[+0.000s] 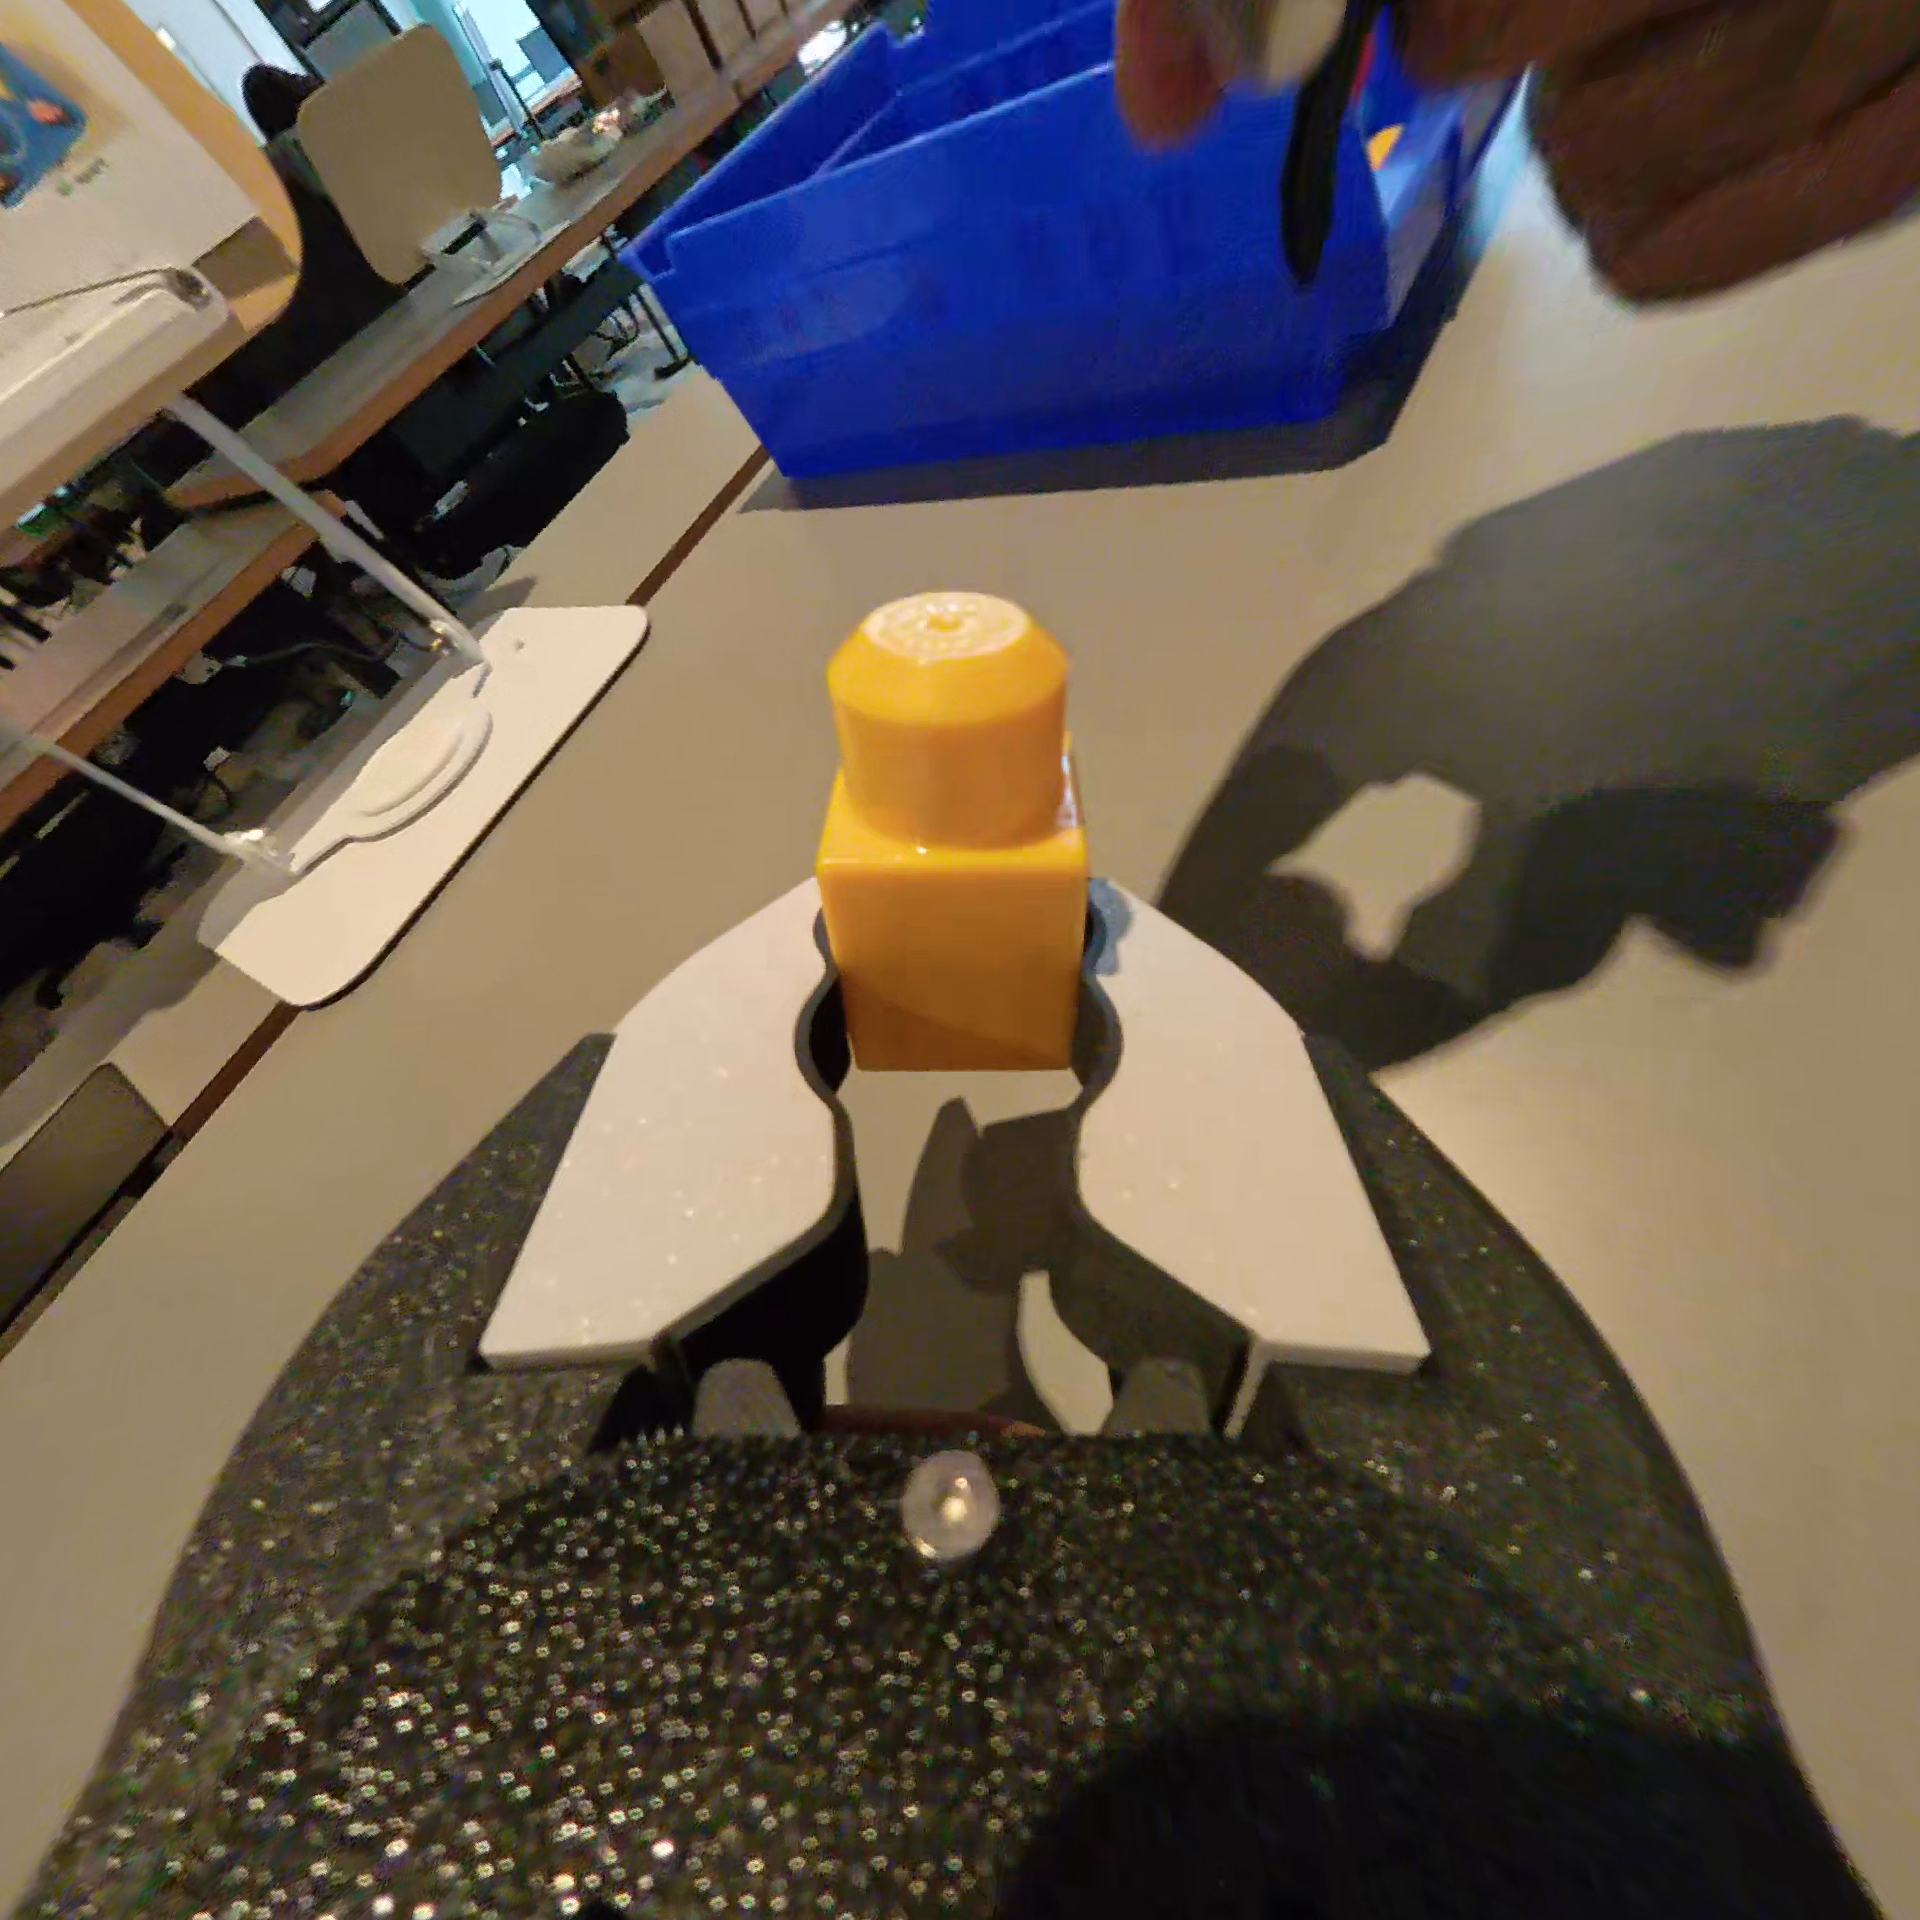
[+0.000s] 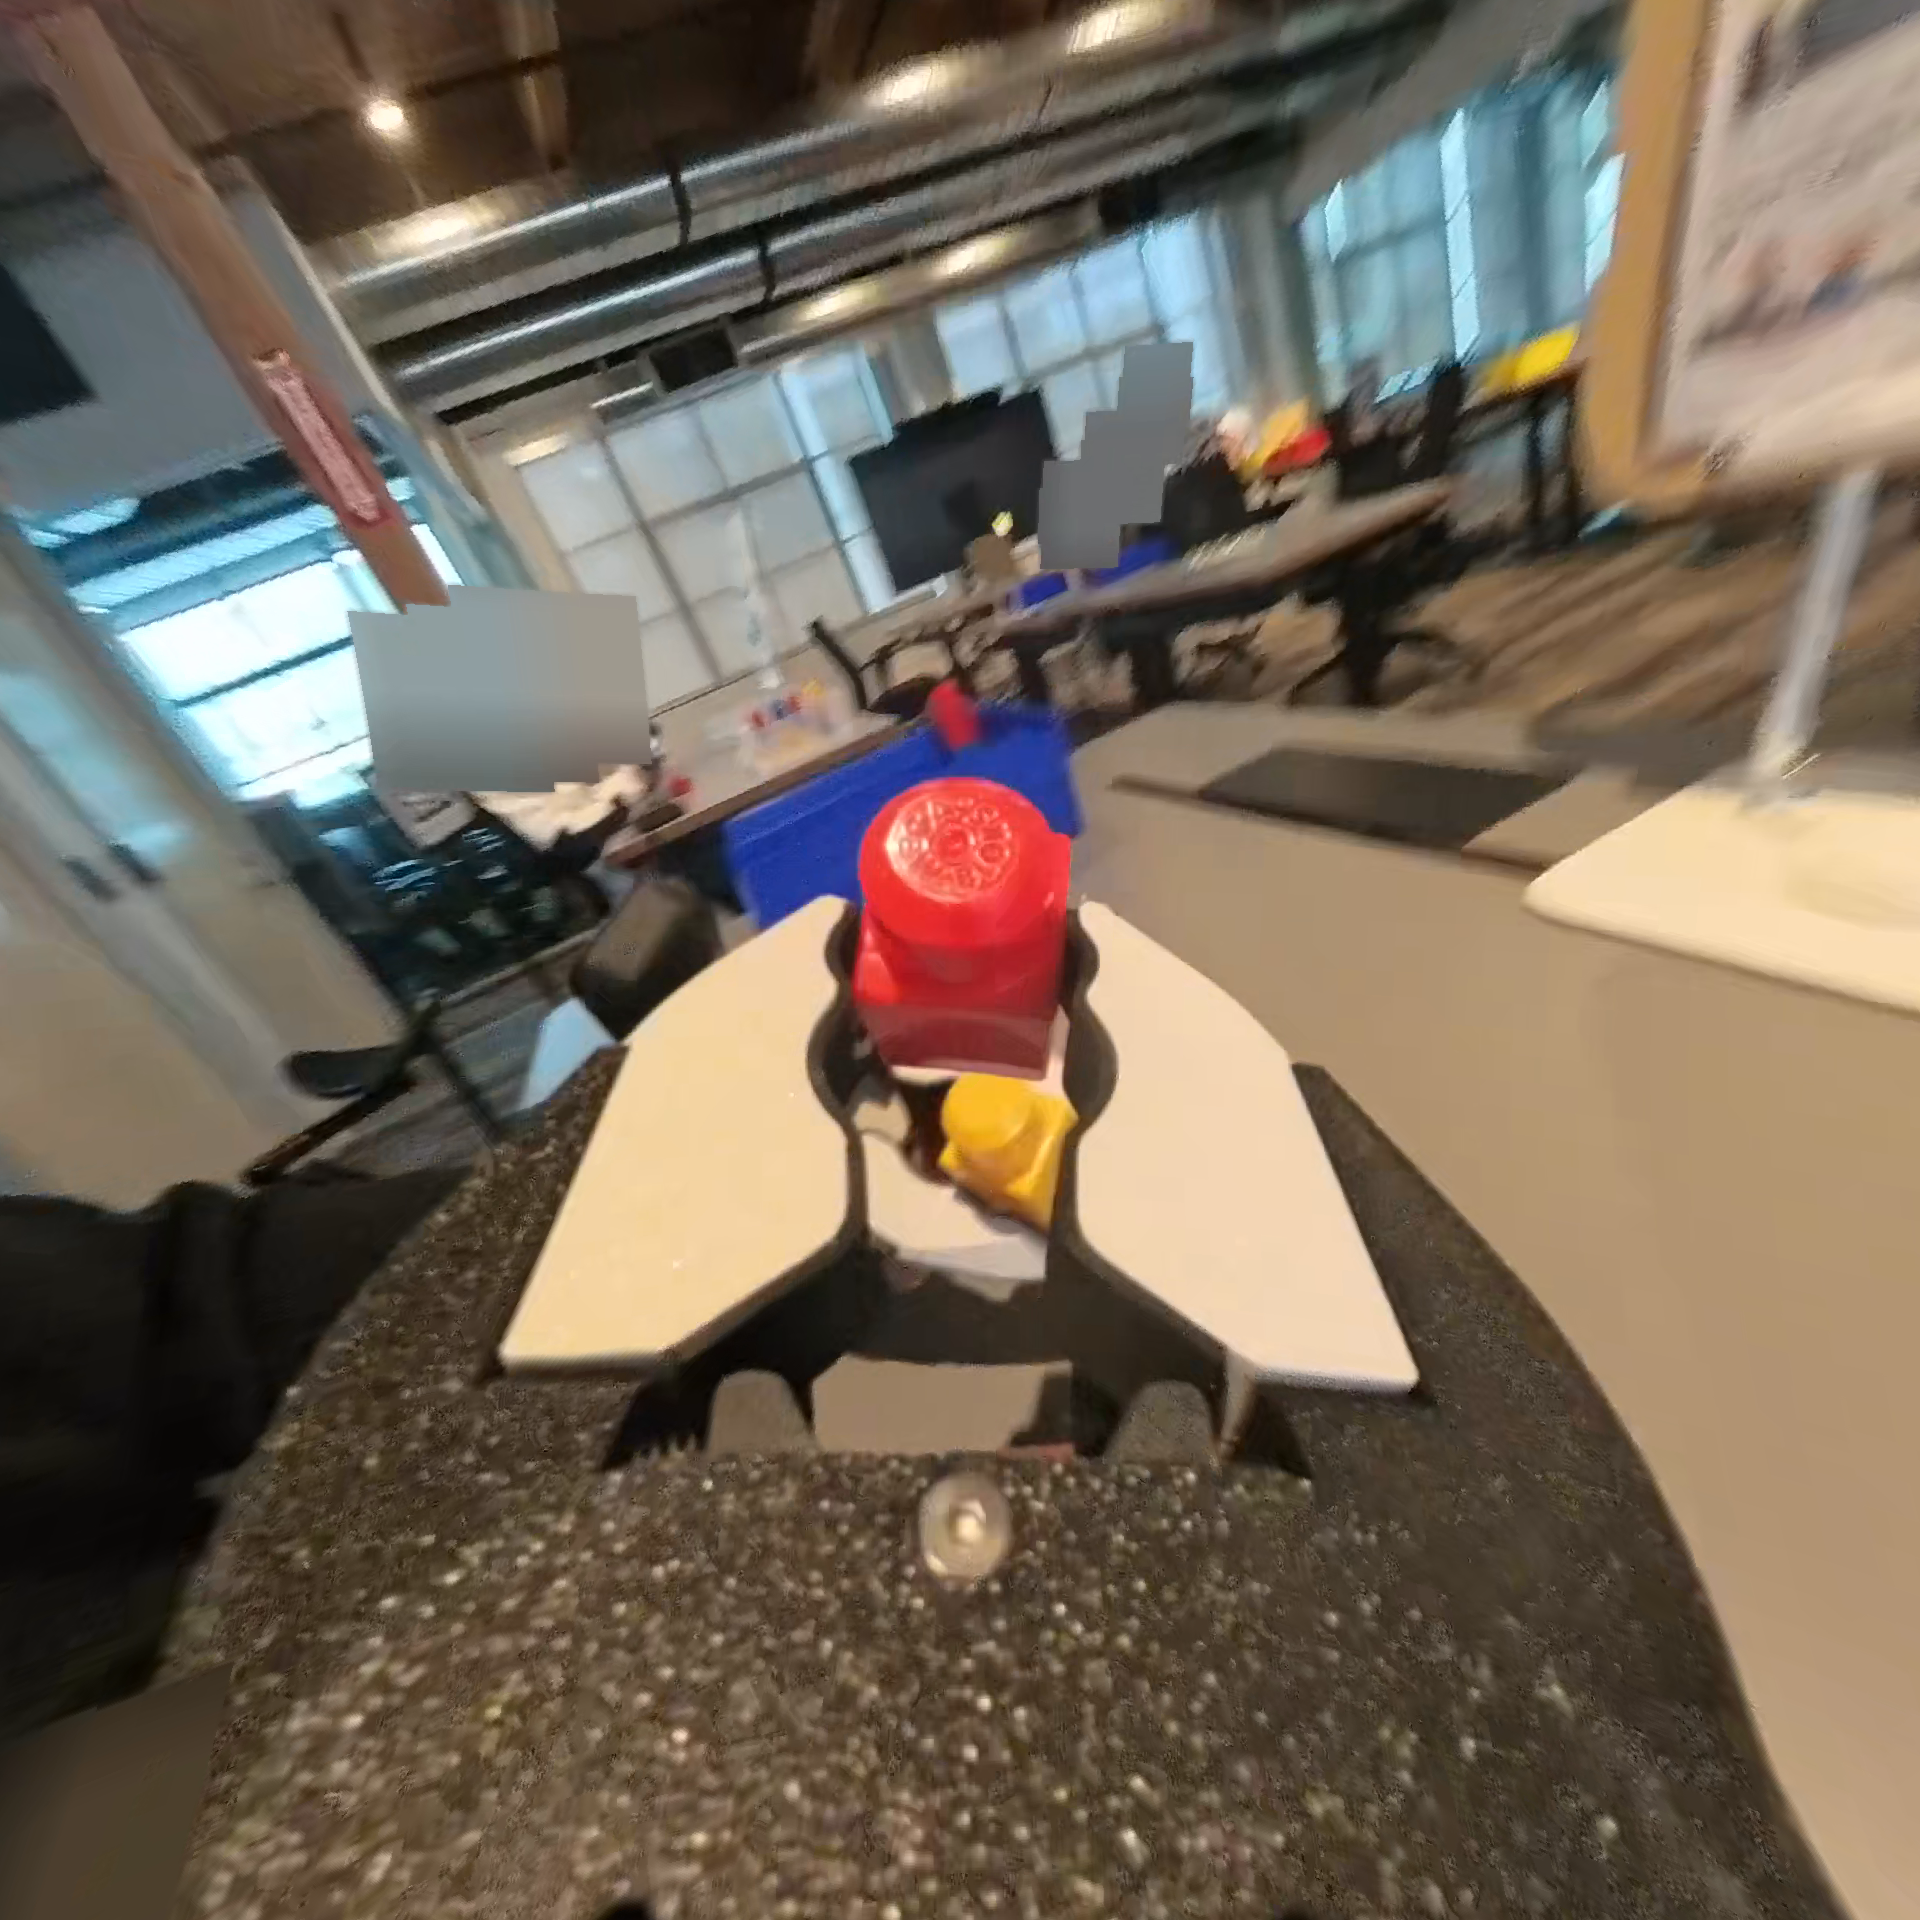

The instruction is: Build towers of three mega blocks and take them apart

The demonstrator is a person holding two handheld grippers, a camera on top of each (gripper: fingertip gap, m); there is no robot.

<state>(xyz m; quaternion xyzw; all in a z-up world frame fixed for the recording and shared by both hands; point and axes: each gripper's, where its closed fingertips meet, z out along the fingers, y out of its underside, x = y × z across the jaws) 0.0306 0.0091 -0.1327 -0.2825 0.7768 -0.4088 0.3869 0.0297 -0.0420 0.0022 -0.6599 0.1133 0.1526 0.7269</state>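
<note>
In the left wrist view my left gripper is shut on a yellow-orange block that stands upright on the grey table, stud up. In the right wrist view my right gripper is shut on a red block and holds it in the air, stud toward the camera. Below it, between the fingers, the yellow-orange block shows on the table with part of the left gripper's grey finger around it. A hand, blurred, is at the top right of the left wrist view.
Blue bins stand on the table beyond the yellow-orange block. A white lamp base sits at the table's left edge, also seen in the right wrist view. Desks, chairs and monitors fill the room behind. The gap from one gripper's tips to the other's is roughly 15 centimetres.
</note>
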